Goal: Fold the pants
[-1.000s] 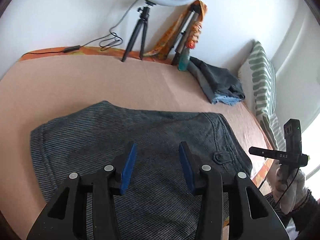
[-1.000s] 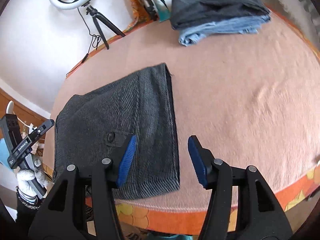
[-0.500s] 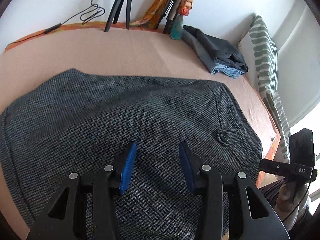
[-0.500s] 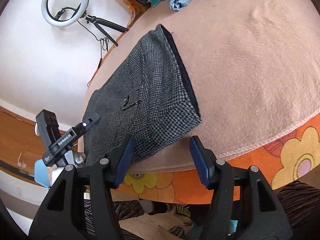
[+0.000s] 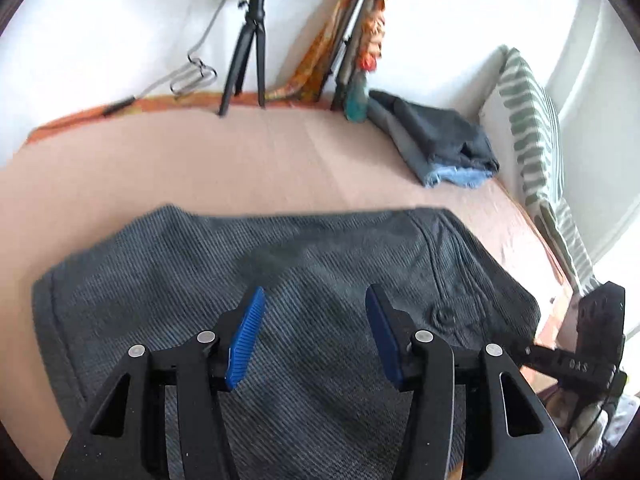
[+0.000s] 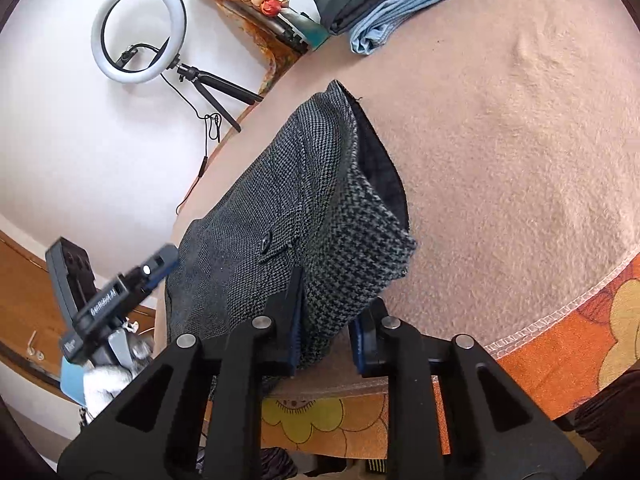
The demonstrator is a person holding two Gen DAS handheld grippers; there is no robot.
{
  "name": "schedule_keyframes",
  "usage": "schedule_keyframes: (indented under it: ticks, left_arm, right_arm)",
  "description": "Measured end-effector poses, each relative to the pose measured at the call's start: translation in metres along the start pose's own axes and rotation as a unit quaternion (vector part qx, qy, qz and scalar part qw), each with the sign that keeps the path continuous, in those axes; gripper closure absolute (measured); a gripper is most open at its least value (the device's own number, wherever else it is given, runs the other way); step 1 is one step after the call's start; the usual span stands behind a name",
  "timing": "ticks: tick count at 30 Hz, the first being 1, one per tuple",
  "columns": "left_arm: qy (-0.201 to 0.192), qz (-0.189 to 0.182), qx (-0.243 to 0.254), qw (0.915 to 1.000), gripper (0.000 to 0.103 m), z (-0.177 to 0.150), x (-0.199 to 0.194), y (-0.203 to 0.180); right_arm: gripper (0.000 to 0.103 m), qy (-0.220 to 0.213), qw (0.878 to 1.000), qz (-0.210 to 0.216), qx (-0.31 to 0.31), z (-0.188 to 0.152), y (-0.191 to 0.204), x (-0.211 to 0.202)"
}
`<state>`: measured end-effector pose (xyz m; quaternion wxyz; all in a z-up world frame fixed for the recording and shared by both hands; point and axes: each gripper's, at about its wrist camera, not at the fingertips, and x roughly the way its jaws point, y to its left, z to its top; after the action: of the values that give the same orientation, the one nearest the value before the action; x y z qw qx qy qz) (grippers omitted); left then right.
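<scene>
The bed (image 5: 240,160) stretches ahead of both tools, and the grey houndstooth pants (image 5: 304,280), already folded to a block, lie at its near edge, directly under your left tool (image 5: 312,336) and running up and left from your right tool (image 6: 326,334). The right tool's jaws have just been closing and now pinch the pants' near corner. The left tool's jaws have just been opening and stand apart above the cloth, gripping nothing. For a clean fold, I'd take the matching corner with the left before lifting, and keep both edges level. Lettering on the left tool's housing (image 6: 108,300) looks like "GenRobot.AI", slightly blurred; "DAS" shows on the right tool's housing (image 5: 576,366).
</scene>
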<state>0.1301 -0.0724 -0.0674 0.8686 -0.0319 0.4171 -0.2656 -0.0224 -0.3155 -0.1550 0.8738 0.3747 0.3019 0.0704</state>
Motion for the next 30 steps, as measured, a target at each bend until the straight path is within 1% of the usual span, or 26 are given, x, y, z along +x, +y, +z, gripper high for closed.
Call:
schedule_keyframes:
  ticks: [2,4,6,7,8,11,13,14,15,16,18,20,22,24,25,26,27,28,30]
  left_arm:
    - [-0.014,0.017,-0.014,0.9997,0.052,0.012,0.004,0.006]
    - [-0.008,0.034,-0.018,0.9992,0.052,0.017,0.018,0.007]
    - [0.008,0.045,-0.009,0.9989,0.052,0.016,0.036,0.004]
    - [0.018,0.056,0.005,0.9983,0.052,0.013,0.045,0.001]
    - [0.027,0.068,0.018,0.9971,0.052,0.009,0.054,-0.002]
    - [0.060,0.085,0.031,0.9941,0.051,-0.004,0.076,-0.001]
    - [0.048,0.094,0.045,0.9934,0.050,-0.010,0.079,-0.002]
    - [0.048,0.099,0.049,0.9927,0.050,-0.010,0.079,-0.004]
    - [0.049,0.099,0.048,0.9927,0.050,-0.009,0.078,-0.004]
    - [0.047,0.097,0.039,0.9935,0.050,-0.007,0.075,-0.002]
    - [0.023,0.100,0.020,0.9945,0.050,-0.002,0.062,0.002]
    - [-0.004,0.115,0.021,0.9932,0.050,0.005,0.052,0.003]
    - [0.002,0.121,0.026,0.9923,0.050,0.009,0.058,0.006]
    - [0.022,0.121,0.016,0.9923,0.050,0.006,0.070,0.011]
    - [0.038,0.118,0.014,0.9921,0.050,0.004,0.079,0.012]
    - [0.046,0.122,0.023,0.9911,0.050,0.000,0.086,0.010]
    - [0.037,0.132,0.043,0.9896,0.049,-0.002,0.087,0.004]
    - [0.039,0.141,0.053,0.9878,0.049,-0.003,0.088,0.000]
    - [0.038,0.138,0.050,0.9885,0.049,-0.003,0.088,0.000]
  right_arm:
    - [0.083,-0.003,1.000,-0.007,-0.018,0.000,0.005,-0.005]
    - [0.083,-0.006,0.999,-0.013,-0.039,0.001,0.014,-0.007]
    - [0.083,-0.008,0.999,-0.011,-0.046,0.004,0.018,-0.009]
    - [0.083,-0.007,0.999,-0.010,-0.047,0.006,0.018,-0.010]
    - [0.083,-0.007,0.999,-0.008,-0.045,0.008,0.018,-0.010]
    - [0.083,-0.008,0.999,-0.004,-0.040,0.010,0.017,-0.011]
    - [0.083,-0.007,0.999,-0.002,-0.041,0.009,0.017,-0.010]
    - [0.083,-0.007,0.999,-0.001,-0.041,0.008,0.016,-0.010]
    - [0.083,-0.006,0.999,-0.001,-0.041,0.008,0.016,-0.008]
    - [0.080,-0.003,0.999,0.000,-0.037,0.008,0.014,-0.007]
    - [0.078,0.000,1.000,0.009,-0.011,0.010,0.005,-0.005]
    - [0.076,0.003,1.000,0.016,0.019,0.011,-0.006,-0.004]
    - [0.076,0.005,0.999,0.018,0.035,0.012,-0.013,0.000]
    - [0.076,0.003,0.999,0.024,0.045,0.013,-0.016,0.001]
    - [0.078,0.000,0.999,0.021,0.039,0.013,-0.014,0.001]
    - [0.080,-0.003,1.000,0.013,0.026,0.014,-0.009,0.000]
    - [0.081,-0.007,1.000,0.003,0.007,0.015,-0.001,-0.002]
    - [0.082,-0.012,1.000,-0.008,-0.015,0.016,0.009,-0.005]
    - [0.083,-0.027,0.996,-0.036,-0.073,0.016,0.031,-0.011]
